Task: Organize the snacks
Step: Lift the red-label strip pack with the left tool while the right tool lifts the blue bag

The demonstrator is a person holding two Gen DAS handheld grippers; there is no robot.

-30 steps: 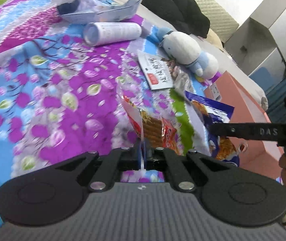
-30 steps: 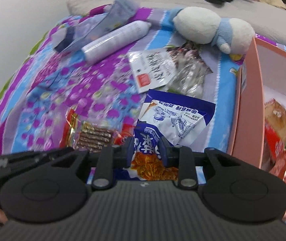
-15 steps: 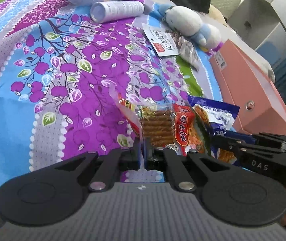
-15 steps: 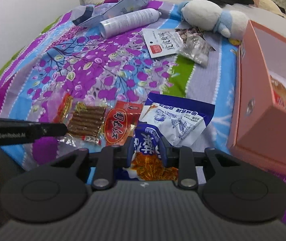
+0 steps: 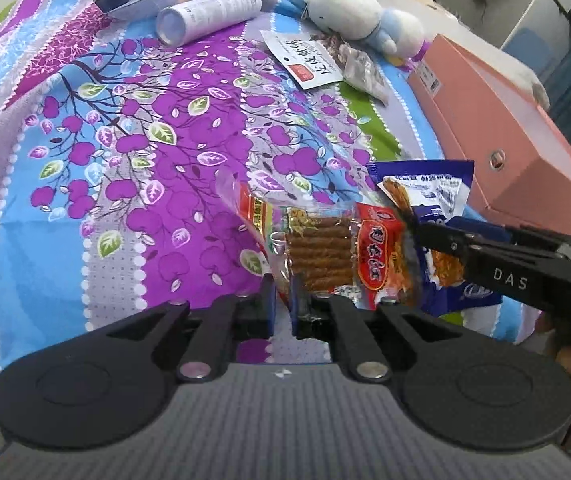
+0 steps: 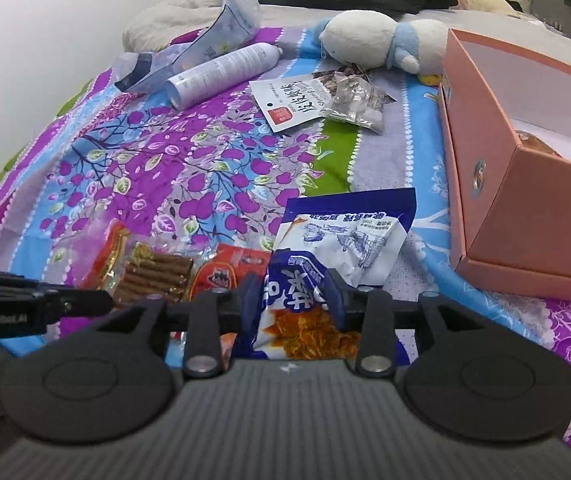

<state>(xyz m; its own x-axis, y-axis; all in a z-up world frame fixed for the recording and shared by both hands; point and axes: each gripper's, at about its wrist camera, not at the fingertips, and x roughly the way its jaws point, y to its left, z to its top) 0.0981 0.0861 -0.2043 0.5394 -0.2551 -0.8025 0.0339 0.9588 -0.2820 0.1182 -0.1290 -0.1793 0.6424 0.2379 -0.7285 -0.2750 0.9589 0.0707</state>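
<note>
We are easing our left gripper [image 5: 281, 304] apart around the clear red-ended packet of brown snack sticks [image 5: 317, 256] lying on the flowered purple bedspread [image 5: 145, 140]. Our right gripper [image 6: 295, 300] has just been opening too, with the blue-and-white crinkled snack bag [image 6: 341, 240] between its fingers, near the pink cardboard box [image 6: 525, 232].

A bed [image 5: 133, 128] in floral purple-blue sheet beside a white wall [image 6: 37, 32]
</note>
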